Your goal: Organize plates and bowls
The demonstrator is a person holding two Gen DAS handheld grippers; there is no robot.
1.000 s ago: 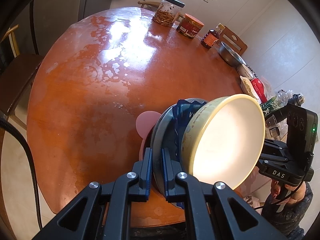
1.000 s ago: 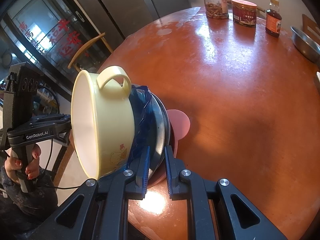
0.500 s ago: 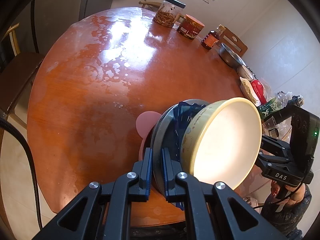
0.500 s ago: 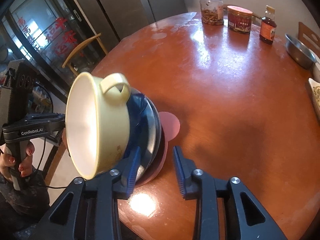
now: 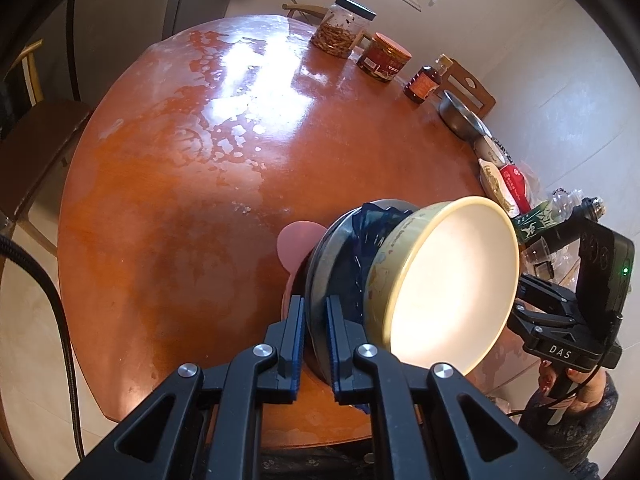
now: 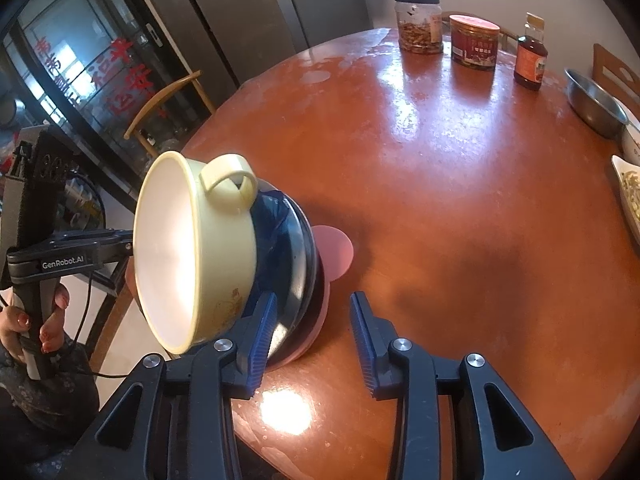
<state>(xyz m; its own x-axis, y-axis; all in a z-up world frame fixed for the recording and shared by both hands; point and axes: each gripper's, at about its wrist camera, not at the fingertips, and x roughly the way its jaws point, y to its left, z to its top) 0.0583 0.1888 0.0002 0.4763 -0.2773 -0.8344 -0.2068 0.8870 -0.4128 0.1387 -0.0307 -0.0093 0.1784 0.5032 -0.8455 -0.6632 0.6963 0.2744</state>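
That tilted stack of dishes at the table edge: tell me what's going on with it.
A person with a gripper in each hand is handling a nested stack tipped on its side over the round reddish-brown wooden table: a pale yellow handled bowl in front, a dark blue bowl, a metal plate and a pink plate behind. The left gripper is clamped on the metal plate's rim. The right gripper is open beside the stack, holding nothing.
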